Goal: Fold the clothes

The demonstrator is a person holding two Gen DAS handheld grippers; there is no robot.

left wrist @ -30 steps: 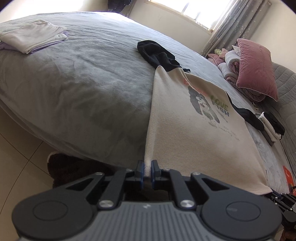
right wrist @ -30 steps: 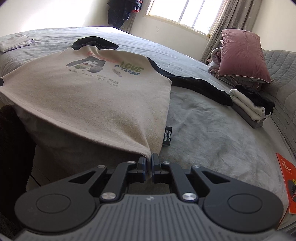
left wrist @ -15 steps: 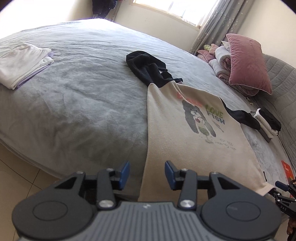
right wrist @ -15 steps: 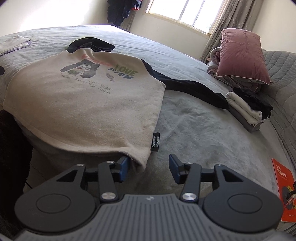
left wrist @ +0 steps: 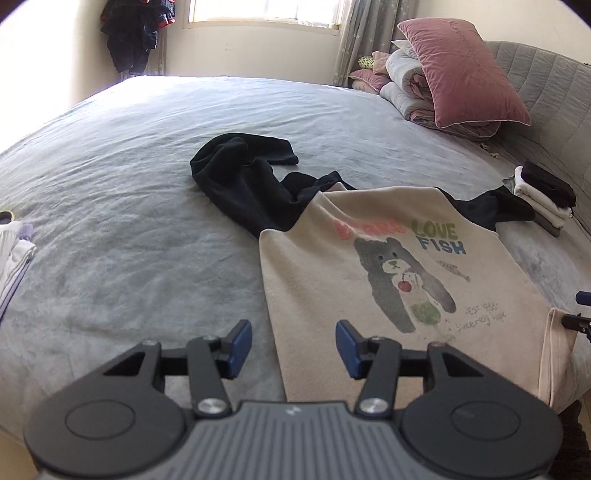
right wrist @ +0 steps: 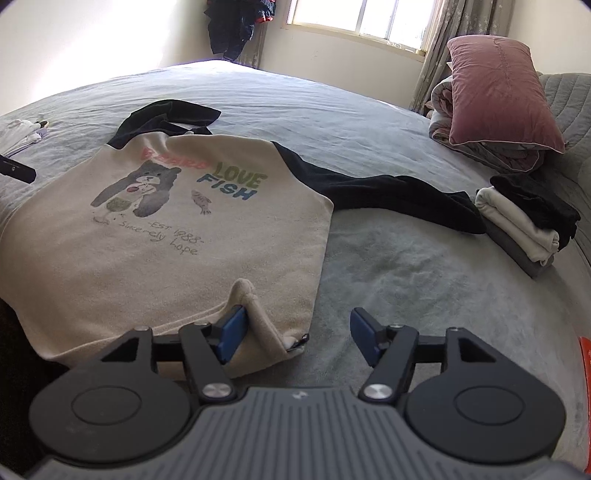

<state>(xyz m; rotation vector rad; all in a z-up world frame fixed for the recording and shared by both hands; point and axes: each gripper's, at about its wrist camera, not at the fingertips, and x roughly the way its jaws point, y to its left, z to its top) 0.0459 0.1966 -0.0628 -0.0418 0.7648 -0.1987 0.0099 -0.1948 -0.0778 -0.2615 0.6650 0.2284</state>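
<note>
You've let go hem: both grippers pinched sweatshirt 1 s ago, jaws have just been opening. Left gripper open, nothing clamped, hem edge below gap. Right gripper open, bunched hem corner against left pad. Sweatshirt flat on bed, print up, 2 black sleeves spread.

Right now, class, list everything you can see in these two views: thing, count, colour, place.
Sweatshirt: one, cream with black sleeves, spread on bed.
Bed: one, grey cover.
Pillow: one, pink, on rolled bedding by the window.
Folded stack: one, black, white, grey, right side of bed.
Folded whites: one pile, far left.
Hanging clothes: dark, in the corner.
Left gripper: black, open above hem.
Right gripper: black, open; hem corner against one pad.
</note>
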